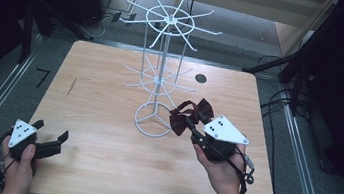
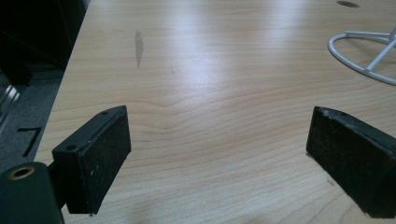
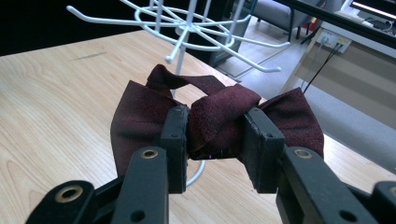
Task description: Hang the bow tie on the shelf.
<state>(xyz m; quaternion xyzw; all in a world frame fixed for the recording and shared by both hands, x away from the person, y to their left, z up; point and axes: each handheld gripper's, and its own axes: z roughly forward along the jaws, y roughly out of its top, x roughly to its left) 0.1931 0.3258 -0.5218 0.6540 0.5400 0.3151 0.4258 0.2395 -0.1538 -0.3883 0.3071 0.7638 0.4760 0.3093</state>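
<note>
Your right hand-held gripper (image 1: 191, 126) is clamped on a dark red bow tie (image 1: 191, 115), jaws pinching its centre knot; in the right gripper view the bow tie (image 3: 219, 119) bulges between the pads, wings spread to both sides and a strap loop rising behind. The tie is held off the tabletop (image 1: 104, 133), just beside the base ring of the white wire rack (image 1: 160, 75), on the rack's right side as the high view shows it. The rack stands upright near the tabletop's middle, with two tiers of spoked hooks; its upper hooks (image 3: 187, 28) show just behind the tie in the right gripper view. Your left hand-held gripper (image 1: 50, 131) sits well apart from the rack, at the near left corner of the tabletop, jaws spread wide with nothing between them. In the left gripper view its pads (image 2: 100, 158) frame bare wood, with the rack's base ring (image 2: 359, 56) at far upper right. Your left hand (image 1: 20, 163) grips the handle low by the tabletop's edge.
</note>
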